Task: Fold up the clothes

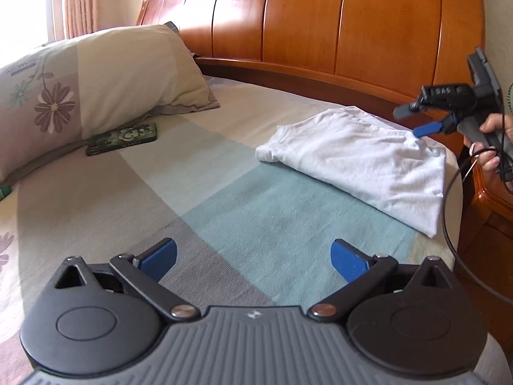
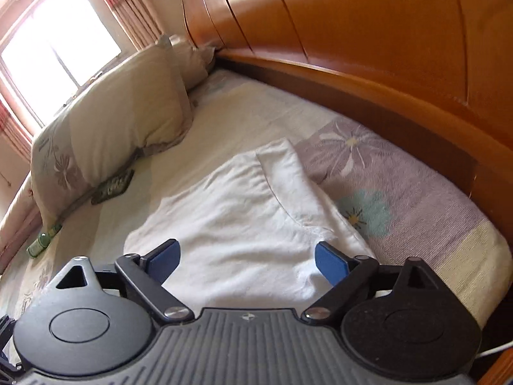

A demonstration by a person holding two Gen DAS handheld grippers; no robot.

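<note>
A white garment [image 1: 356, 157] lies folded into a rough rectangle on the bed, near the headboard on the right. My left gripper [image 1: 253, 258] hovers open over the bare blue-green patch of bedspread, well short of the garment, with nothing between its blue pads. In the left wrist view the right gripper [image 1: 413, 122] is seen from the side, a hand [image 1: 490, 141] on its handle, its lower blue fingertip touching the garment's far right corner. In the right wrist view my right gripper [image 2: 247, 256] is open just above the white garment [image 2: 237, 218], jaws wide apart and gripping no cloth.
A floral pillow [image 1: 86, 89] leans at the left, with a dark patterned phone [image 1: 121, 138] lying beside it. The curved wooden headboard [image 1: 320, 22] runs behind the bed. A wooden nightstand [image 1: 490, 211] stands at the right edge, with a black cable [image 1: 449, 211] hanging beside it. A window [image 2: 54, 51] glares at the left.
</note>
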